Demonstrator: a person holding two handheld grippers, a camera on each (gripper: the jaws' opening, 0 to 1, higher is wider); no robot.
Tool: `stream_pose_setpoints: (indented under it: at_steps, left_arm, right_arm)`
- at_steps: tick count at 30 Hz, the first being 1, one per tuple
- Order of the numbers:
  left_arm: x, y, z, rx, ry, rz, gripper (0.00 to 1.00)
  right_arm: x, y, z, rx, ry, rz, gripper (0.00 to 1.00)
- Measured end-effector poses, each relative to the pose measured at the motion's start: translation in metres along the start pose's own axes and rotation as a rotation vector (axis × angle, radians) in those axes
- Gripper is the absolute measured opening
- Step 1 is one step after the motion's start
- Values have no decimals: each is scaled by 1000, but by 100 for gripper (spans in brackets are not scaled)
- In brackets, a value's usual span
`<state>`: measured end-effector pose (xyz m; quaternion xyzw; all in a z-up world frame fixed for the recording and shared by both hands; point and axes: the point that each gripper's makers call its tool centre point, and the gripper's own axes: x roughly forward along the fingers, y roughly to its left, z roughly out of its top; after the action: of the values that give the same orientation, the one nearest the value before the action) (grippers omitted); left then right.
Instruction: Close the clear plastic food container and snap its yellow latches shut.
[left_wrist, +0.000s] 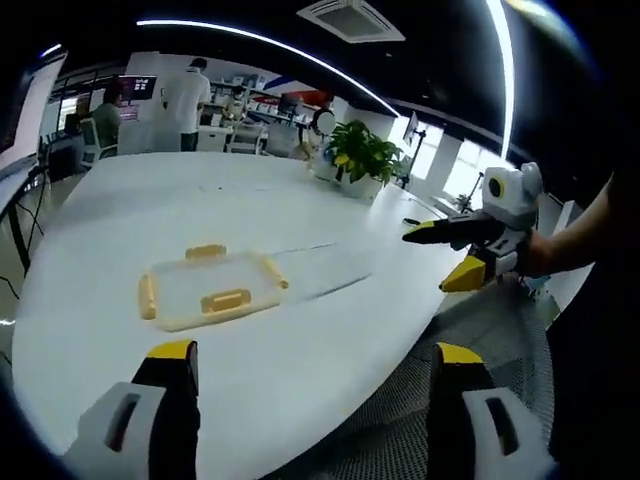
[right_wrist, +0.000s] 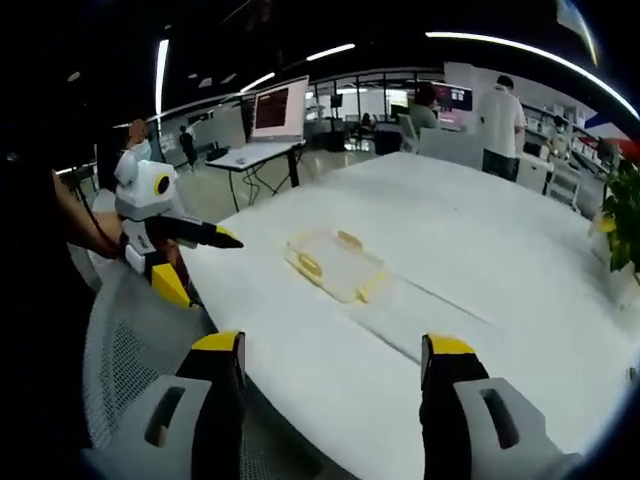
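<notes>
Left gripper view: your left gripper (left_wrist: 313, 352) hung with jaws spread wide, gripping nothing, short of the clear plastic food container with yellow latches (left_wrist: 212, 290) on the white oval table (left_wrist: 300, 215); contents unclear. Your right gripper (left_wrist: 452, 254) hovered apart, parted.

Right gripper view: same container (right_wrist: 336, 265), both grippers spread.

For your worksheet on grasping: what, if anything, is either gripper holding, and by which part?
Nothing. Both grippers, left and right, are open, away from the container.

Bare white table (left_wrist: 330, 340) lies open all round the container (left_wrist: 212, 290), with only a potted plant (left_wrist: 362, 155) standing well beyond it at the far edge.
</notes>
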<state>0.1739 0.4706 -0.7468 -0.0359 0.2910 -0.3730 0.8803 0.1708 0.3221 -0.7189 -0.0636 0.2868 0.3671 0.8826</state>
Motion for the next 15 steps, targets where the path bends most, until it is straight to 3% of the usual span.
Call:
stream_pose_setpoints:
  at_steps: [5,7,9,15]
  left_arm:
    - [1,4,-4,1,34,-43,93]
    - [0,4,-12,58,93,-57,92]
    - [0,6,-9,155,96,-53,92]
    - [0,6,-5,264,132,-91,90]
  right_arm:
    - [9,11,4,-9,13,45,78]
    - [11,15,7,3,15,63,81]
    - [14,22,13,-13,11,86,85]
    - [25,31,16,-82,26,116,84]
